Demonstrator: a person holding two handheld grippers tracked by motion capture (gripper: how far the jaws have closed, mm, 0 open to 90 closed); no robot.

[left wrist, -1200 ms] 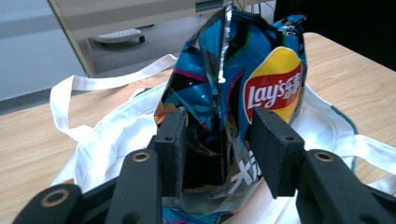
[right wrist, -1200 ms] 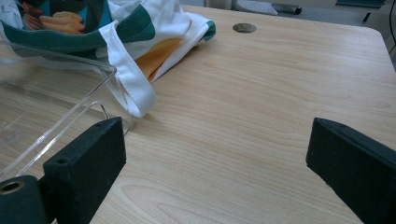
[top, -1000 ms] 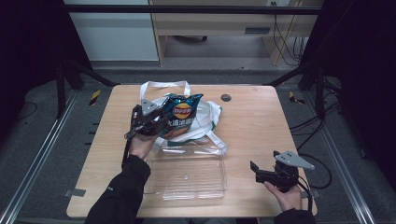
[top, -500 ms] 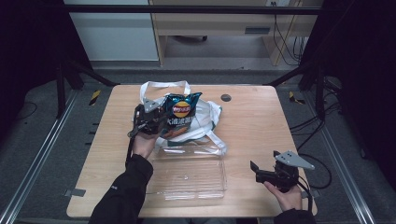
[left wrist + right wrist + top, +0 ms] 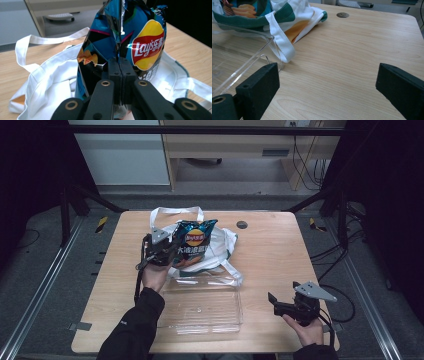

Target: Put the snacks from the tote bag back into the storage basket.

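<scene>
A blue Lay's chip bag [image 5: 193,245] stands upright over a white cloth tote bag [image 5: 220,247] at the table's middle. My left gripper [image 5: 167,251] is shut on the chip bag's left edge; in the left gripper view its jaws pinch the foil of the chip bag [image 5: 125,40] with the tote bag [image 5: 50,82] beneath. A clear plastic tray [image 5: 200,305] lies in front of the tote. My right gripper [image 5: 274,304] rests open near the front right of the table, jaws wide apart over bare wood [image 5: 342,62], pointing toward the tray's corner [image 5: 249,60].
The tote's white straps [image 5: 175,212] loop toward the far edge, and one strap [image 5: 282,45] trails beside the tray. A round grommet [image 5: 242,224] sits in the tabletop behind the tote. Desk legs and cables stand beyond the table.
The left gripper has drawn the chip bag slightly further up and toward the left, out of the tote. The right gripper has stayed put.
</scene>
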